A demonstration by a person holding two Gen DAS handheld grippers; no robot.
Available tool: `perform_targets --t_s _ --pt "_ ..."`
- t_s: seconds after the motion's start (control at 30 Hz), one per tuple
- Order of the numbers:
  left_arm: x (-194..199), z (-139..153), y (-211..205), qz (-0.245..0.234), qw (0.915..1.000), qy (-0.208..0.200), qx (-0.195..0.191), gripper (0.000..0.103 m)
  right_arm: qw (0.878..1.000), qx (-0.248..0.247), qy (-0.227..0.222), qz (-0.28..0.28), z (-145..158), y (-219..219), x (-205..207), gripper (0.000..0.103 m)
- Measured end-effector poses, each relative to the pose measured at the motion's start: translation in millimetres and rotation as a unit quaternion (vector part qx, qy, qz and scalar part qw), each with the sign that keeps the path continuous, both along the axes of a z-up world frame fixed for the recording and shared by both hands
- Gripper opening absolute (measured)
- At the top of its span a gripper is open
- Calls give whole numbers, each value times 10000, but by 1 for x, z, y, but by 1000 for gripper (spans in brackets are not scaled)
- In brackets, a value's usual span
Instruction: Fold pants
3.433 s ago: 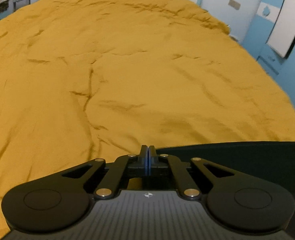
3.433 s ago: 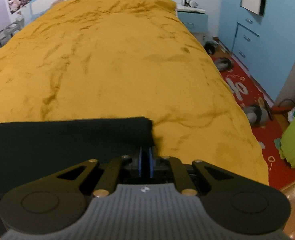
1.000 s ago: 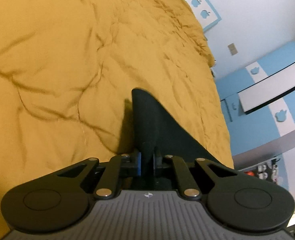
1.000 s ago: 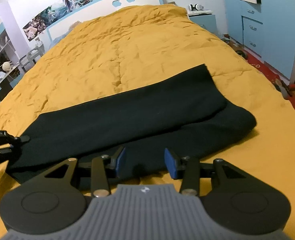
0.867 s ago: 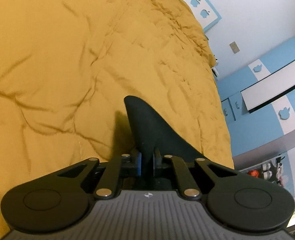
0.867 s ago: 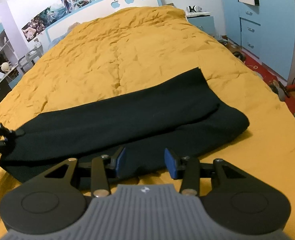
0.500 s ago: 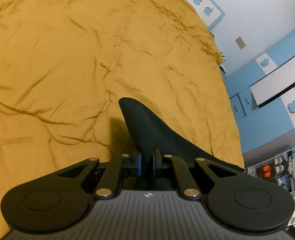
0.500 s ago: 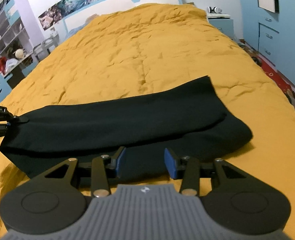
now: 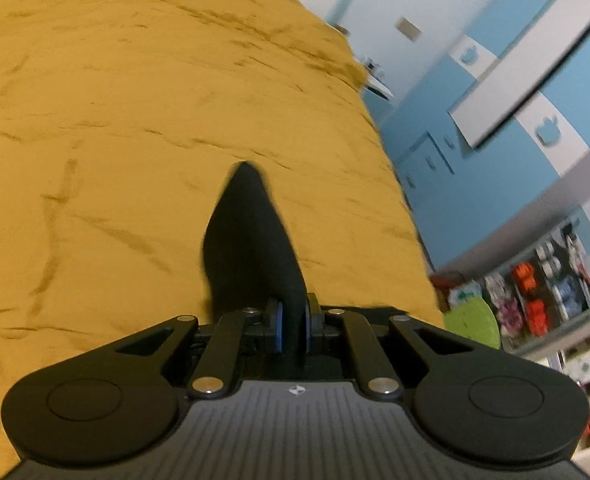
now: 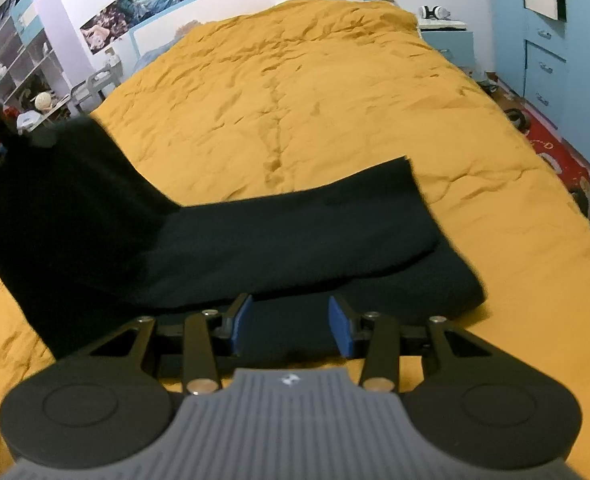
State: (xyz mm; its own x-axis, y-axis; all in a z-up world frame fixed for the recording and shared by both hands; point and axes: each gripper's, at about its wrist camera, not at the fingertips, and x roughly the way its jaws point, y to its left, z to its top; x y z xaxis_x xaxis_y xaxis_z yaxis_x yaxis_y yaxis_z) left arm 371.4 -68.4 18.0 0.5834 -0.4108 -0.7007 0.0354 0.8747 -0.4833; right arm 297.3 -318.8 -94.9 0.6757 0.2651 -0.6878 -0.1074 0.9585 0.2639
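Mustard-covered bed under black pants; left gripper fingers clamped on lifted end for folding across, right gripper fingers apart, hovering over near edge.

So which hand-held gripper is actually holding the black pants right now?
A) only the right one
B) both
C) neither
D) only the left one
D: the left hand-held gripper is shut on a fold of the black pants, lifting that end off the yellow bedspread, while the right hand-held gripper has its blue pads apart with nothing between them.
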Motion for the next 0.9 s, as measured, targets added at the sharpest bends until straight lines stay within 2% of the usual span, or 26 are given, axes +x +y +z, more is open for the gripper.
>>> perform_targets --t_s 0.1,0.23,0.37,0.47,0.53,0.57,0.63,0.73,0.9 --pt "11 -14 -35 -231 9995 154 -176 10 9999 21 -59 -88 3 -13 5 39" --pt "25 -58 -68 -329 9962 521 -613 10 9998 -25 -133 -165 5 -23 13 39" --pt "36 -106 -81 -379 9912 977 -814 10 9997 0 -129 -196 1 -28 13 39" --pt "39 -127 -81 -484 9854 1280 -1010 15 9997 45 -130 -188 -1 -27 13 39" --pt "39 -130 -78 -630 9810 1353 -1236 19 9997 101 -115 -168 -2 -25 14 39" --pt "38 -128 -76 -685 9794 1355 -1334 22 9997 145 -100 -153 -3 -24 14 39" --pt "36 -118 -69 -739 9794 1201 -1447 39 9996 222 -96 -121 -3 -21 13 39" --pt "28 -94 -56 -823 9842 764 -1372 41 9988 478 -109 -97 -5 -19 11 39" --pt "8 -69 -29 -716 9965 91 -414 41 9924 1216 128 -137 -16 -21 11 40"
